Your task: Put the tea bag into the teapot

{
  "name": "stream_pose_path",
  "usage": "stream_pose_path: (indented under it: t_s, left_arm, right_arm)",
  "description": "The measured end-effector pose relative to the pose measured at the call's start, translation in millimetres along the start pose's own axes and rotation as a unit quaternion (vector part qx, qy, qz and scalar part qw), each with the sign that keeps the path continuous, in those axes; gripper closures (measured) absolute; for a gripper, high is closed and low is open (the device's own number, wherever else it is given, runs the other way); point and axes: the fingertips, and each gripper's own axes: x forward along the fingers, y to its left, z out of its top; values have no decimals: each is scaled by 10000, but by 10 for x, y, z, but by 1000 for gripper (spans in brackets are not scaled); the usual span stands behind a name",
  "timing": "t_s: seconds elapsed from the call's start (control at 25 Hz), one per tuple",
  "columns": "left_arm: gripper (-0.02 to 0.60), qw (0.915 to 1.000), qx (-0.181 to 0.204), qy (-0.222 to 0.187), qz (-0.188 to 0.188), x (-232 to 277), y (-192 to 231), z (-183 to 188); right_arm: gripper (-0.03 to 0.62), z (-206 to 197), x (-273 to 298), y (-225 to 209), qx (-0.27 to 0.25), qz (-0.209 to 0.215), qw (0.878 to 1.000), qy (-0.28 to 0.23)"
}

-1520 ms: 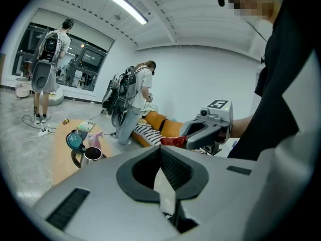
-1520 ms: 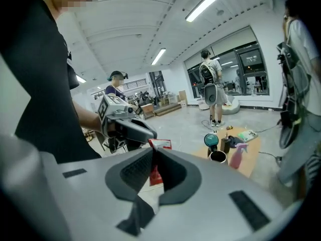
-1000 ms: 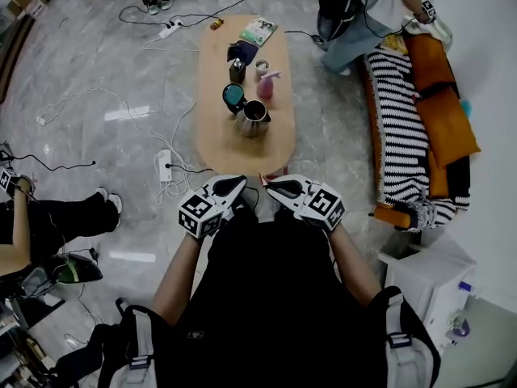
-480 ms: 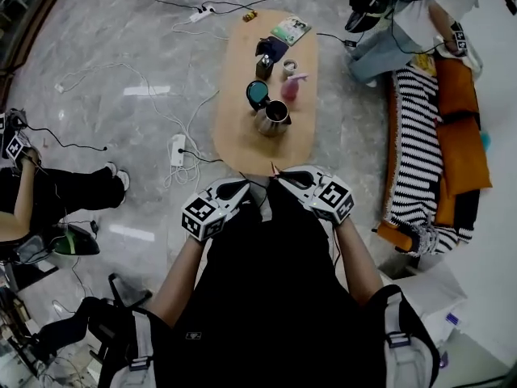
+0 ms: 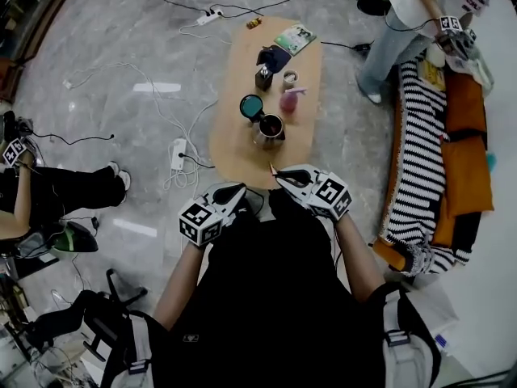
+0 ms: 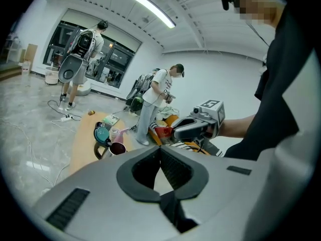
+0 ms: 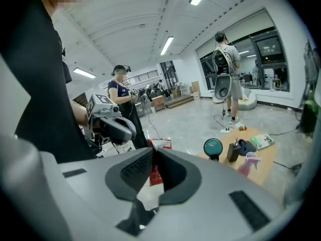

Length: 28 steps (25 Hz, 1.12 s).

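Note:
The steel teapot (image 5: 270, 128) stands on the oval wooden table (image 5: 234, 140) with its teal lid (image 5: 251, 105) swung open. My right gripper (image 5: 275, 170) is held at the table's near end, shut on a red tea bag packet (image 5: 272, 169), short of the teapot. The right gripper view shows the tea bag (image 7: 160, 144) pinched between the jaws of that gripper (image 7: 152, 152). To its left, my left gripper (image 5: 240, 189) is shut with nothing in it. The left gripper view shows that gripper (image 6: 160, 148), the teapot (image 6: 116, 148) and the held tea bag (image 6: 163, 133).
Behind the teapot stand a pink spray bottle (image 5: 289, 99), a small cup (image 5: 289, 77), a dark bottle (image 5: 263, 77) and a booklet (image 5: 294, 37). A power strip (image 5: 178, 153) and cables lie on the floor at left. A striped sofa (image 5: 420, 160) is at right, with a standing person (image 5: 404, 14) nearby.
The head view has shifted, so the table sits slightly lower in frame and the teapot appears closer to the grippers. Both grippers stay shut, the right one still holding the tea bag.

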Motion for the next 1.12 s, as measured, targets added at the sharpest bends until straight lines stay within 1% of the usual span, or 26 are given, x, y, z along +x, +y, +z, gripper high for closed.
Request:
stream_pose_path:
  t_s: [0.12,0.36,0.52,0.84,1.12]
  left_arm:
    - [571,10000,1,35,20,171,-1,69]
    - [571,9999,-48,-43,134,422,2,237]
    - [571,9996,-138,-22,246,521,29,216]
    - [571,9975,-435,-47,562,617,104,220]
    - [571,9954,-573,-115,765,732,199,260]
  right_arm:
    - [557,-10,-62,-159,-18,80,10000,39]
    - [557,-75,-94,-334,-10,348,9993,149]
    - [557,-163,-66,-474,-25,518,9982,288]
    - [557,-292,66,-708,-101,895,9943,567]
    - [557,-540,221,-1033,4,1018,9910,869]
